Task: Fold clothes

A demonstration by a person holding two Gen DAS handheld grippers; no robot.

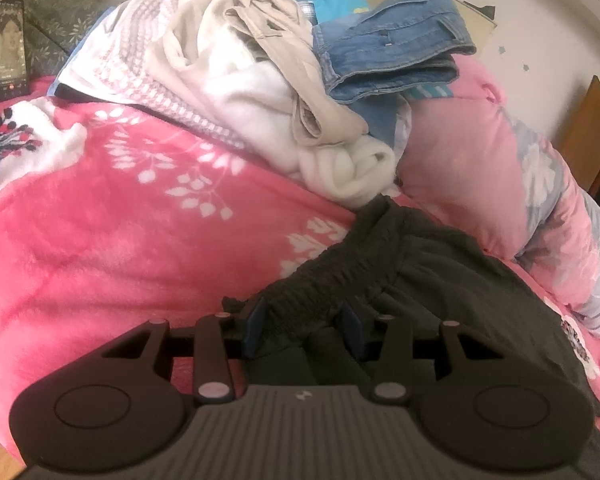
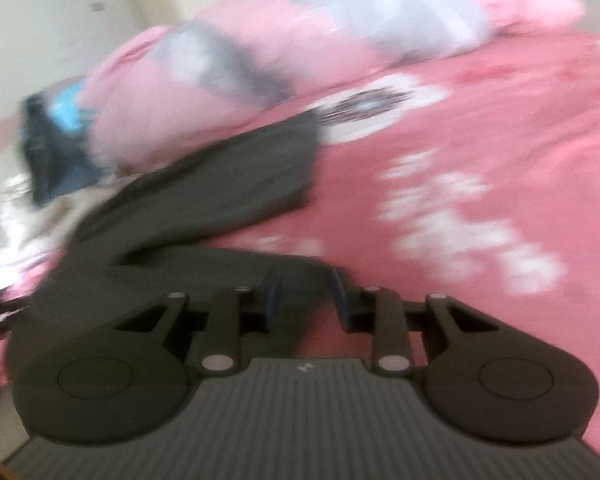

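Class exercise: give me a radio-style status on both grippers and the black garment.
Left gripper open, straddling black garment's waistband. Right gripper open at the garment's edge; view blurred. Clothes pile behind, not blocking.

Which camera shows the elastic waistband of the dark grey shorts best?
The left wrist view: the gathered waistband is sharp, running up from between the left gripper fingers. The right wrist view is motion-blurred and shows only the dark grey shorts as smooth cloth on the pink floral blanket.

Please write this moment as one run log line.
left gripper: open around black shorts waistband | right gripper: open at shorts' edge | view blurred
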